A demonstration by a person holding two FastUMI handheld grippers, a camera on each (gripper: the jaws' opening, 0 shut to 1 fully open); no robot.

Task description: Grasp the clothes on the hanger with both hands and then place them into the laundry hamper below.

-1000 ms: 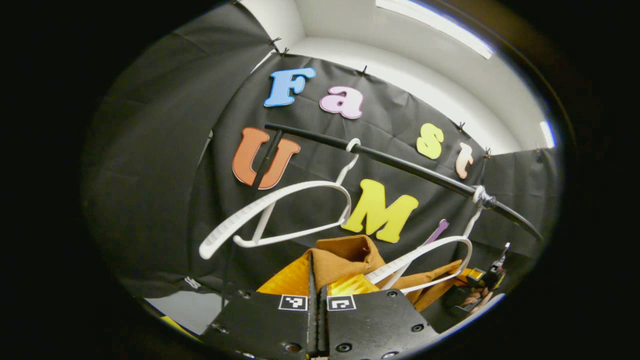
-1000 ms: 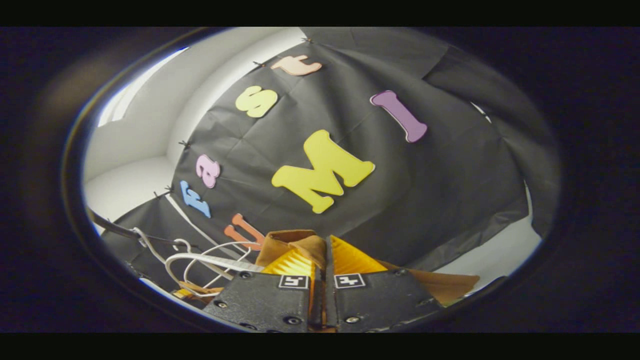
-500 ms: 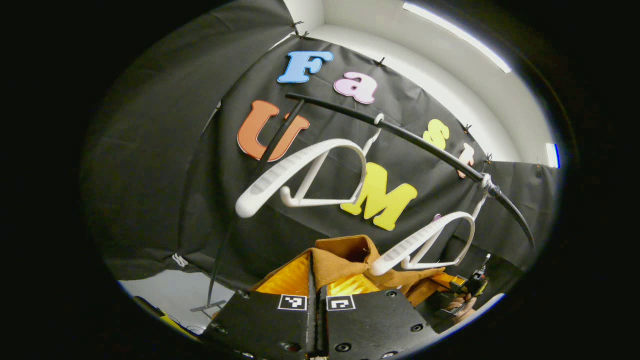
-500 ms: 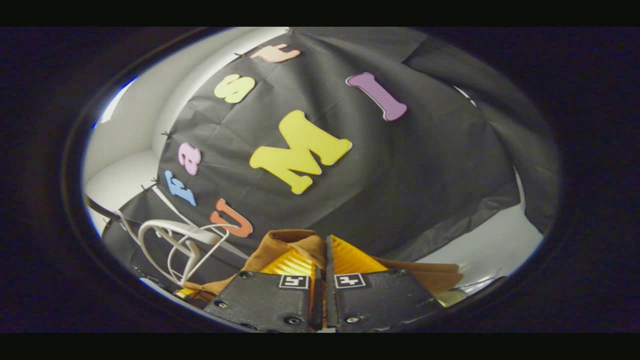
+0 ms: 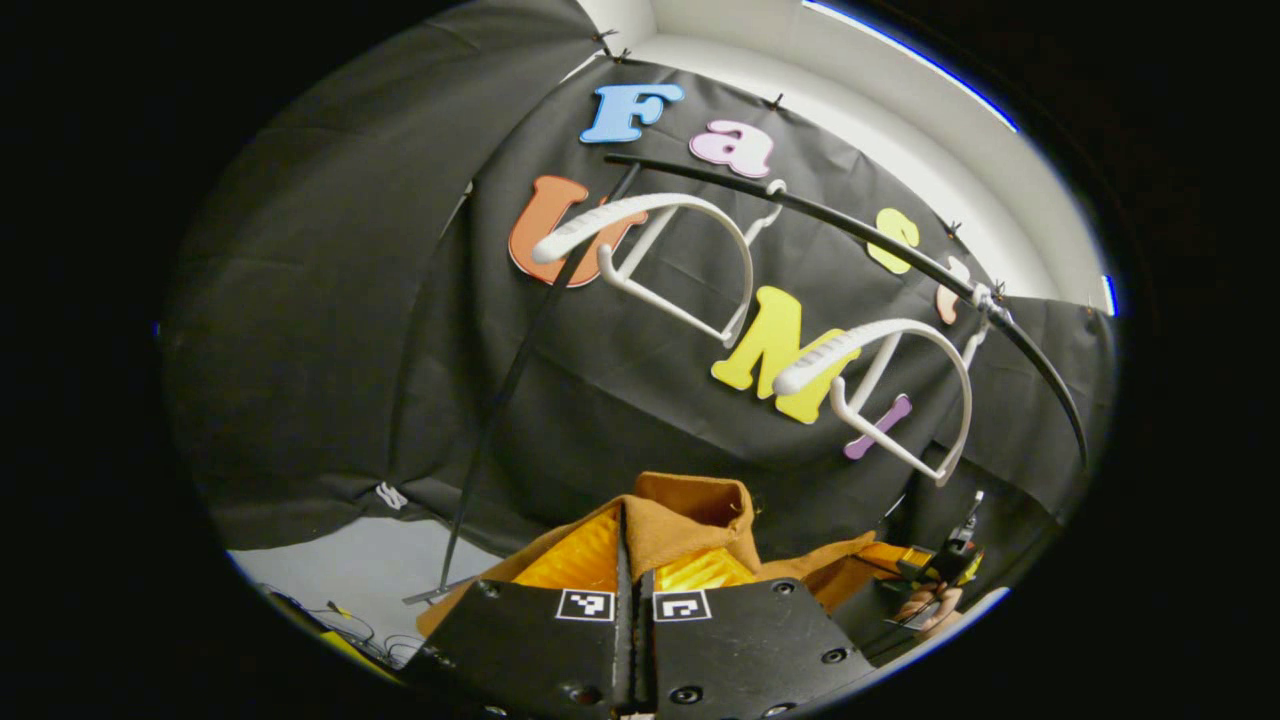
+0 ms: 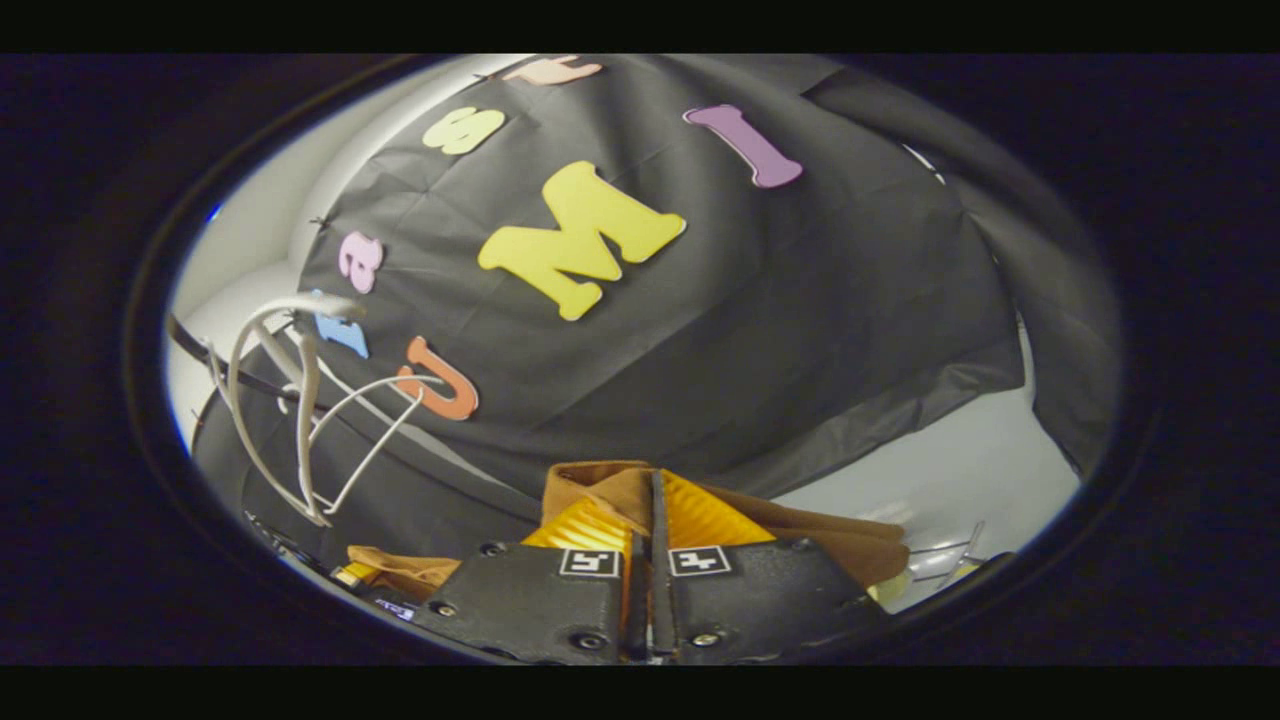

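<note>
A brown garment (image 5: 690, 515) bunches between the fingers of my left gripper (image 5: 628, 555), which is shut on it. The cloth stretches right toward the other gripper (image 5: 935, 570), held by a hand low at the right. In the right gripper view the same brown garment (image 6: 610, 485) is pinched by my right gripper (image 6: 648, 530), also shut on it, and a fold trails off to the right (image 6: 840, 545). Two white hangers (image 5: 655, 250) (image 5: 890, 375) swing bare from the black rail (image 5: 860, 240), above the garment and apart from it. The hangers (image 6: 290, 400) also appear at the left of the right gripper view.
The rail's black upright pole (image 5: 500, 400) runs down to a foot on the pale floor (image 5: 360, 565). Cables (image 5: 345, 625) lie on the floor at the lower left. Black cloth walls close in behind. A wire frame (image 6: 950, 555) peeks in low at the right of the right gripper view.
Both grippers have dropped lower with the brown garment. The cloth has slipped off the right hanger, and both hangers have swung upward, now bare.
</note>
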